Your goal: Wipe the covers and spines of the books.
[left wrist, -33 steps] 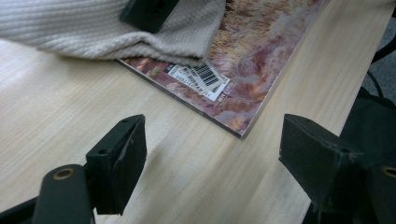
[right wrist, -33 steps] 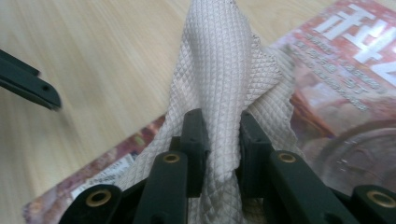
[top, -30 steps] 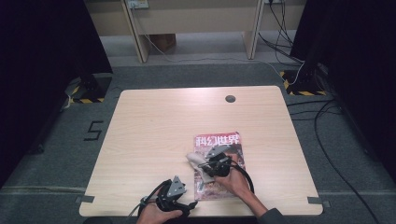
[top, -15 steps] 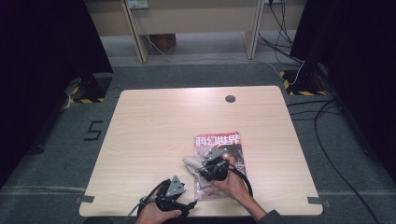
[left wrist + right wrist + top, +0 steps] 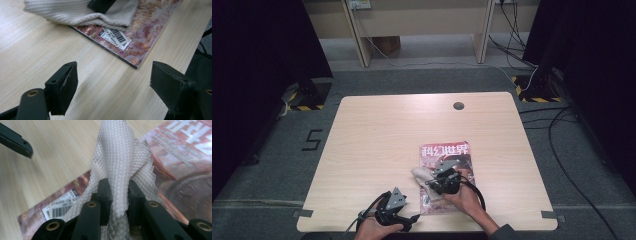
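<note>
So the right gripper [image 5: 117,195] has its two black jaws pinched tight on a bunched fold of the pale beige waffle-textured cloth [image 5: 120,162], and the rest of the cloth drapes off the jaws and trails out to the left. Right under it is the glossy reddish-brown magazine with white title lettering [image 5: 447,172], lying flat on the near right part of the light wooden table [image 5: 377,140]. The cloth's loose end hangs over the magazine's left edge onto the wood, near the white barcode sticker [image 5: 115,38] at the near corner.

What I'd worry about: the grip is only on a gathered ridge, so a hard drag across the cover could pull the fabric out of the jaws. The magazine is also slick and not pinned by anything, so a wipe may just shove it sideways or off the near edge.

The right hand [image 5: 467,197] comes in from the near edge, angled forward and left, gripper tipped down at the cover. The left gripper [image 5: 399,216] sits at the near edge, left of the magazine, jaws spread wide with nothing between them, low over bare wood and pointing toward the magazine's corner.
</note>
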### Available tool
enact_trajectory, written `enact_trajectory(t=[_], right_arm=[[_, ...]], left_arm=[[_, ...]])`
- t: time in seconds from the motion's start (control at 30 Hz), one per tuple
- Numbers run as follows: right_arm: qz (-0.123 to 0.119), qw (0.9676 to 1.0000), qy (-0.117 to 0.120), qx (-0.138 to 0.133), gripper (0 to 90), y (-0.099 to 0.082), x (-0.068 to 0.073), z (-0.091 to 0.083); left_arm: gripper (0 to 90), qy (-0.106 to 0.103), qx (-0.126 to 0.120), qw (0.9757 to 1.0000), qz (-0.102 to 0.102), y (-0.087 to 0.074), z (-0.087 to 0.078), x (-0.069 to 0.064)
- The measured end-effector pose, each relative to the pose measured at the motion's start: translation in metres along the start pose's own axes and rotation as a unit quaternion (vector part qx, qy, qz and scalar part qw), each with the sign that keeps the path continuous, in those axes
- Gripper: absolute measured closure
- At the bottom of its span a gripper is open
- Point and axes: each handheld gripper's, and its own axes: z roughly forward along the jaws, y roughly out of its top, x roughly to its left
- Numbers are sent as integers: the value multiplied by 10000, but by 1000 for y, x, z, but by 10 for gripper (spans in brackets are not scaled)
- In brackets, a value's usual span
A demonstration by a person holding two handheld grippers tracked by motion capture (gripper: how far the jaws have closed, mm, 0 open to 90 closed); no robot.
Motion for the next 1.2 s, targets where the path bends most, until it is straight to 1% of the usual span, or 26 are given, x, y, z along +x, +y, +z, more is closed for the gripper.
enact_trajectory(t=[0.1, 0.2, 0.33, 0.37, 0.57, 0.63, 0.73, 0.83, 0.97, 1.03, 1.1, 1.2], right_arm=[[97, 9999, -72, 0, 762, -6, -6, -6], [164, 9997, -199, 14, 762, -12, -13, -13], [344, 9989, -333, 10, 762, -21, -24, -22], [358, 9988, -347, 4, 762, -23, -26, -24], [527, 9973, -513, -3, 762, -33, -35, -34], [568, 9966, -592, -13, 762, -37, -39, -38], [703, 9948, -733, -8, 762, -44, -47, -46], [768, 9932, -872, -13, 762, -50, -55, -52], [951, 9905, -992, -41, 763, -58, -65, -60], [993, 9900, -1004, -57, 763, -60, -67, -62], [995, 9896, -1033, -33, 764, -61, -65, -63], [898, 9910, -994, 5, 765, -59, -60, -62]], left_arm=[[219, 22, -18, 10000, -28, -1, -1, 1], [218, 39, -27, 10000, -48, -1, -3, 3], [218, 40, -22, 10000, -64, -2, -4, 4], [218, 42, -22, 10000, -64, -3, -4, 4], [218, 51, -26, 10000, -63, -3, -4, 4], [218, 48, -24, 10000, -63, -3, -3, 4], [218, 47, -23, 10000, -64, -3, -3, 4], [219, 54, -23, 10000, -60, -3, -3, 3], [225, 33, 0, 10000, 6, -2, 1, 1], [229, 9, 0, 10000, 39, -2, 2, -1], [241, 15, -18, 10000, 76, -1, 4, -2], [271, -38, 1, 9999, 162, 1, 7, -4]])
